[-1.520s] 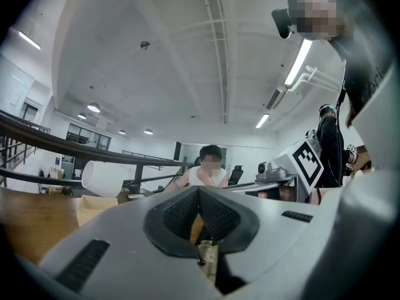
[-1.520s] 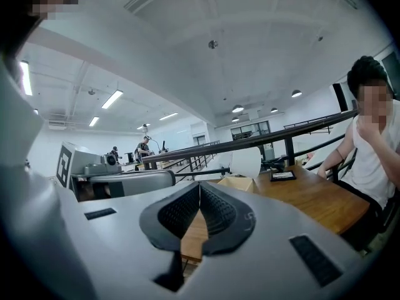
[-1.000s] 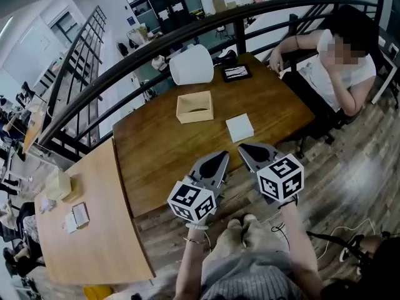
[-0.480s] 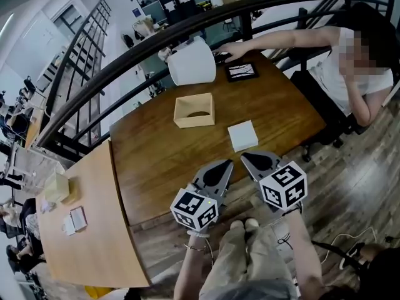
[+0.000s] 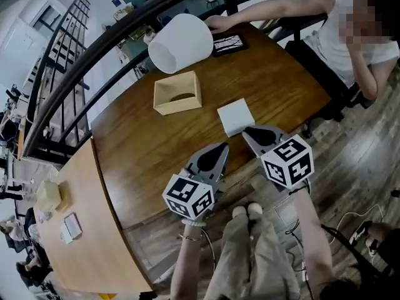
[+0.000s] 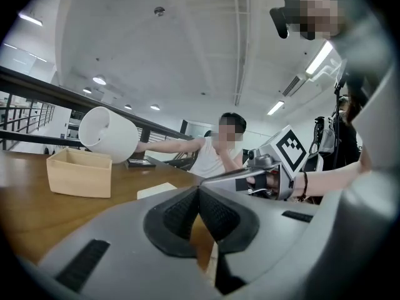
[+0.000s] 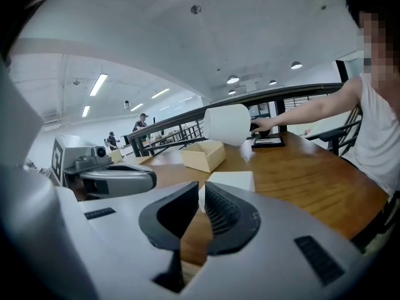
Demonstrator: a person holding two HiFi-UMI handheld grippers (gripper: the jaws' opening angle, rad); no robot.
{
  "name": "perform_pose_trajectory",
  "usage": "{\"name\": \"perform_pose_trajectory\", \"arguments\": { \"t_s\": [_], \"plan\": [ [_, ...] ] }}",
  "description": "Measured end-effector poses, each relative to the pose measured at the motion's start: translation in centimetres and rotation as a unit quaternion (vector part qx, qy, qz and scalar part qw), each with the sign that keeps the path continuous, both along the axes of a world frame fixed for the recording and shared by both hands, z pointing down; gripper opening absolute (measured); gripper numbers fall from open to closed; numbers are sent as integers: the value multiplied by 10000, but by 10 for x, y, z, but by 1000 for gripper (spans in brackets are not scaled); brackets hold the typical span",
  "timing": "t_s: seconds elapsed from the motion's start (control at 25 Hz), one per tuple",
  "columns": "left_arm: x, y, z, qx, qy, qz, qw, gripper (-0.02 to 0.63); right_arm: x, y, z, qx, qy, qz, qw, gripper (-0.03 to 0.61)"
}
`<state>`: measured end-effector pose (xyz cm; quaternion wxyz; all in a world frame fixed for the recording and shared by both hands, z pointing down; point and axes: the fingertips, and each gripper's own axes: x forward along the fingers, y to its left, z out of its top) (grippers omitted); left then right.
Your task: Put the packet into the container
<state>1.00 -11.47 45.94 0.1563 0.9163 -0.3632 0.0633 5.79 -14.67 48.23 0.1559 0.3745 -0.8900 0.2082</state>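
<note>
Head view: the white packet lies flat on the dark wooden table, outside the open wooden box that is the container. The box stands apart from it, farther along the table. The right gripper points at the packet's near edge, its tips just short of it. The left gripper sits beside it over the table's near edge. Each carries a cube with black-and-white square markers. Beyond the box, a seated person's hand is at a white cylinder tilted on its side, next to a black tablet.

Left gripper view: the jaws are pressed together with nothing between them. The box is at left and the packet lies past it on the table.

Right gripper view: the jaws meet tip to tip, empty. The packet lies straight ahead, just past them, with the box farther back
</note>
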Motion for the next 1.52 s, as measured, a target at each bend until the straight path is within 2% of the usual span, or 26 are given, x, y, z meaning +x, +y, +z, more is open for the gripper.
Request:
{"name": "perform_pose_trajectory", "arguments": {
  "t_s": [0.08,0.16,0.36,0.64,0.88,1.08,1.28,1.52],
  "plan": [
    [1,-5,5,6,11,20,10000,5,10,-5,9,-24,136,50,9999,21],
    [4,-9,8,19,23,54,10000,5,20,-11,18,-116,165,139,9997,91],
    [13,-17,13,109,2,210,9997,5,38,-26,32,-171,193,260,9993,107],
    [11,-23,24,57,8,197,9998,5,27,-42,41,-286,11,165,9995,144],
    [4,-21,29,32,79,55,9999,5,21,-49,54,-701,-300,197,9969,144],
    [-3,-22,37,-47,89,-39,9999,5,13,-51,57,-830,-122,-7,9965,122],
    [-6,-21,37,-107,106,-108,9998,5,6,-48,52,-554,195,-162,9981,80],
    [-14,-22,19,-49,102,-215,9997,5,5,-35,31,-206,150,-112,9996,74]
  ]
}}
